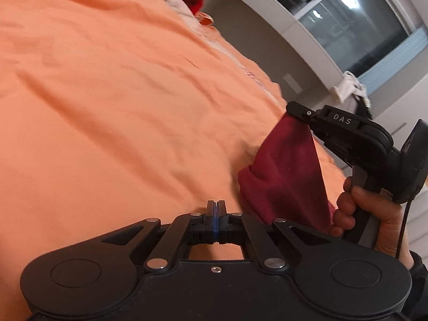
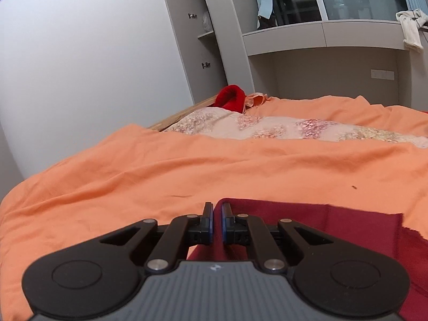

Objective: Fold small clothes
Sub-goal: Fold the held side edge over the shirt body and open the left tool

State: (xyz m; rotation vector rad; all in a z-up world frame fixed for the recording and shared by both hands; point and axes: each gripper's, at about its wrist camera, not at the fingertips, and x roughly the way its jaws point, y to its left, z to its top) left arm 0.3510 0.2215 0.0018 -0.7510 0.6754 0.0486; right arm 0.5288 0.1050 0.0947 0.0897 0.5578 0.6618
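Note:
A dark red garment (image 1: 286, 171) hangs over the orange bed cover (image 1: 107, 93). In the left wrist view, my right gripper (image 1: 293, 109) is shut on the garment's top edge and holds it up, with the cloth draping down to the bed. In the right wrist view, the right gripper (image 2: 217, 206) has its jaws closed on the red garment's (image 2: 334, 230) edge, and the cloth spreads to the right below it. My left gripper (image 1: 216, 204) is shut and empty, just left of the hanging garment, over the bed.
A bright red item (image 2: 230, 97) and a floral quilt (image 2: 267, 127) lie at the bed's far end. Grey cabinets (image 2: 203, 26), a window ledge (image 2: 321, 37) with a white cloth (image 2: 410, 26), and a plain wall stand beyond.

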